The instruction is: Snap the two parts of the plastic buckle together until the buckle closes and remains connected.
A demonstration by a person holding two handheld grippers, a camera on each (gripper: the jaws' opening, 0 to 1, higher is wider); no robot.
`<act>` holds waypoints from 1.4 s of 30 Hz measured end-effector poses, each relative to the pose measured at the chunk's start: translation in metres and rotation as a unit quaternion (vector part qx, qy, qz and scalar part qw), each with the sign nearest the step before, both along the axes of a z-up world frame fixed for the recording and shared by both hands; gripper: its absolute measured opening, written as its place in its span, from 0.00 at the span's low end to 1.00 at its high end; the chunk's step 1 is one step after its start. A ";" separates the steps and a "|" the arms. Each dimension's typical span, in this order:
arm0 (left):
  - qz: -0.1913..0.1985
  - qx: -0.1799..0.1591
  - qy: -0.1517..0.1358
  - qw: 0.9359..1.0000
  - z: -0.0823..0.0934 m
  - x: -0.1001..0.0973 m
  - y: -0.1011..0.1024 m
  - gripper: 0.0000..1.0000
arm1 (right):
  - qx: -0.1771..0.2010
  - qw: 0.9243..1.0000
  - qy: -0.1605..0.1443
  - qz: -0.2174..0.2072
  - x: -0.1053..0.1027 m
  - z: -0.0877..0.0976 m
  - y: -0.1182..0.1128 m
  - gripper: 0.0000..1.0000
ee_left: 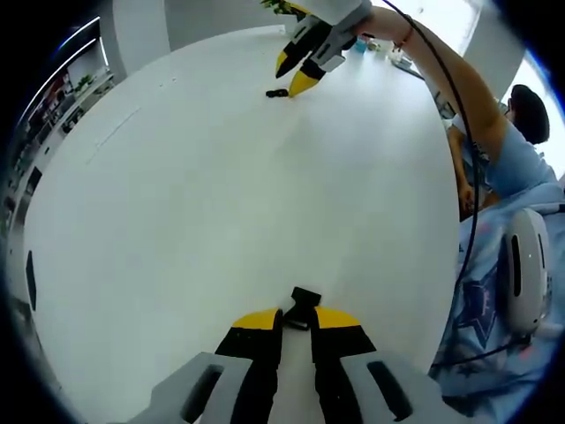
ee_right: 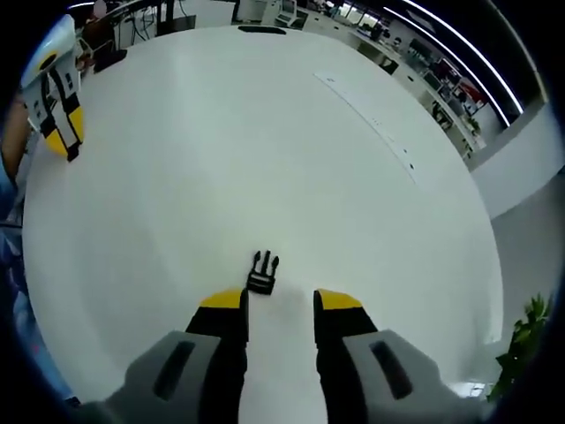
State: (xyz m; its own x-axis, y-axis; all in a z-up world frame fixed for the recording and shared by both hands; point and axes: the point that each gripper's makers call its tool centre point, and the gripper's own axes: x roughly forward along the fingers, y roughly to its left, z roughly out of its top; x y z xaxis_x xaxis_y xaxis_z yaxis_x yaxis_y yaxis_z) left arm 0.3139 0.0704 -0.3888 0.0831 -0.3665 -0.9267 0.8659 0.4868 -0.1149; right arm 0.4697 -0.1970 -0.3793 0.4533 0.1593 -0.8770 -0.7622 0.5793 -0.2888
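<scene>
- Fingers of the left gripper (ee_left: 296, 320) are nearly shut, pinching a socket half (ee_left: 303, 307) of the black buckle.
- Right gripper (ee_right: 279, 302) fingers are wide apart; the pronged half (ee_right: 262, 272) lies just ahead, prongs pointing away, a bit left.
- Both sit on a big white worktop (ee_right: 265, 132) in an office.

Left gripper (ee_left: 296, 320): yellow-tipped jaws nearly closed, clamped on small black piece at tips. Right gripper (ee_right: 280, 303): jaws parted, gap between tips, nothing gripped. In left gripper view, right gripper (ee_left: 297, 72) enters from upper right, angled downward, carried on person's outstretched bare arm (ee_left: 450, 84). In right gripper view, left gripper (ee_right: 64, 134) at far upper left.
</scene>
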 end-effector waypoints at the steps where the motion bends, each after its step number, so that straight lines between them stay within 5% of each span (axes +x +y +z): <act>1: 0.000 0.000 0.000 1.000 0.000 -0.001 0.000 0.12 | 0.000 1.000 0.000 -0.002 0.001 0.000 -0.001 0.30; 19: 0.002 -0.004 0.005 1.000 0.000 0.000 0.001 0.12 | 0.050 0.998 0.011 0.026 0.001 -0.002 0.012 0.29; 42: -0.003 -0.001 0.007 1.000 0.000 -0.001 0.000 0.12 | 0.098 0.990 0.093 0.046 -0.004 -0.008 0.016 0.23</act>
State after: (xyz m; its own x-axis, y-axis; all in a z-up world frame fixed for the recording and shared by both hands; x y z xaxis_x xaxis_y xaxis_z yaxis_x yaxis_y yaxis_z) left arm 0.3125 0.0708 -0.3890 0.0677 -0.3693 -0.9268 0.8673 0.4810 -0.1283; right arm 0.4652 -0.1812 -0.3876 0.2625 0.3679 -0.8920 -0.8442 0.5353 -0.0277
